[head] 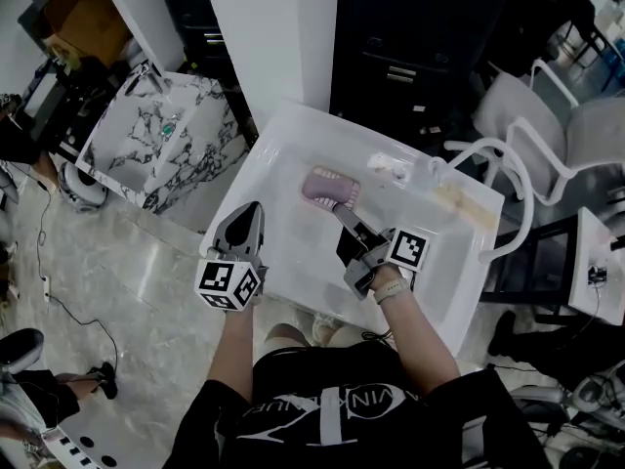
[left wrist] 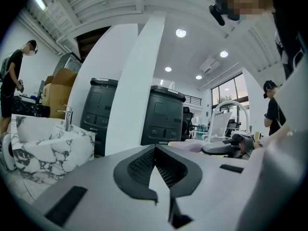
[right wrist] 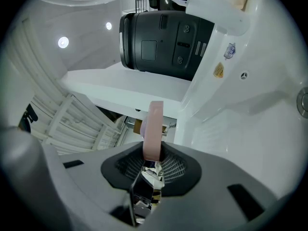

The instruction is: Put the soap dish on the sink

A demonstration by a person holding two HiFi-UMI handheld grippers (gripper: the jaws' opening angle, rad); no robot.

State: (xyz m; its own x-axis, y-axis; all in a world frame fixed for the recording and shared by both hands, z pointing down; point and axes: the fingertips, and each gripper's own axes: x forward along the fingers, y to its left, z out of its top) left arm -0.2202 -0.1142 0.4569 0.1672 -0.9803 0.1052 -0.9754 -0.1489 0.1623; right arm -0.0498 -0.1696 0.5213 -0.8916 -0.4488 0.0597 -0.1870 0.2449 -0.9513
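Observation:
A pink soap dish hangs over the basin of the white sink, and my right gripper is shut on its near edge. In the right gripper view the soap dish stands edge-on between the pads of the right gripper, with the sink's inner wall to the right. My left gripper hovers at the sink's left rim with its jaws together and nothing in them. From the left gripper I see the soap dish and the right gripper off to the right.
A white curved faucet rises at the sink's far right corner. A marble-patterned sink stands on the floor to the left. Black cabinets and a white pillar stand behind, a grey chair to the right. People stand in the background.

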